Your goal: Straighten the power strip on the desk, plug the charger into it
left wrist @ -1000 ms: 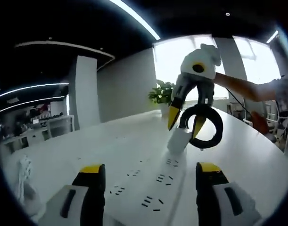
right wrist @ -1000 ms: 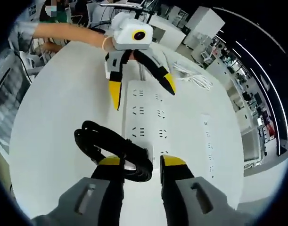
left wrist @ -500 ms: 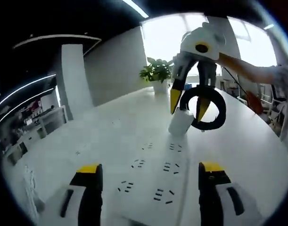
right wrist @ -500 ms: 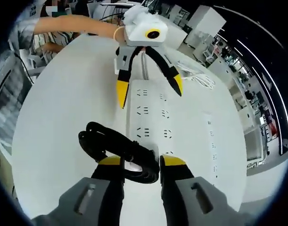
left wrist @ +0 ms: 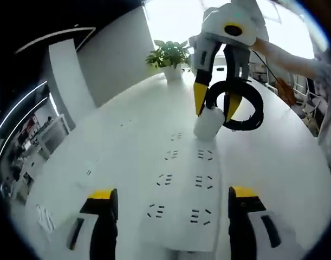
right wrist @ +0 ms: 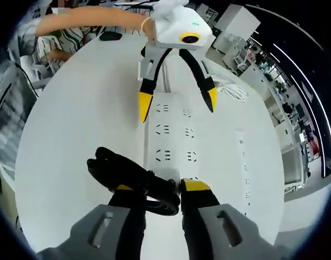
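Note:
The white power strip (left wrist: pixel 182 201) lies flat on the white desk (left wrist: pixel 127 141), running away between my left gripper's (left wrist: pixel 173 205) open jaws. At its far end my right gripper (left wrist: pixel 216 105) is shut on the white charger (left wrist: pixel 208 123), which sits at the strip's last sockets; whether its pins are in, I cannot tell. The black coiled cable (left wrist: pixel 246 105) hangs beside it. In the right gripper view the cable (right wrist: pixel 124 174) bunches at my right gripper (right wrist: pixel 160 187), and my left gripper (right wrist: pixel 178 103) hovers open over the strip (right wrist: pixel 173 142).
A second white strip (right wrist: pixel 241 169) lies parallel on the desk, with a loose white cable (right wrist: pixel 226 86) beyond it. A potted plant (left wrist: pixel 168 54) stands at the desk's far edge. A seated person in a striped shirt (right wrist: pixel 59 49) and a black object (right wrist: pixel 110 36) are near the desk's rim.
The left gripper's camera has tipped down, so more of the strip shows. My left gripper has shifted along the strip. The right gripper keeps the charger at the strip's end.

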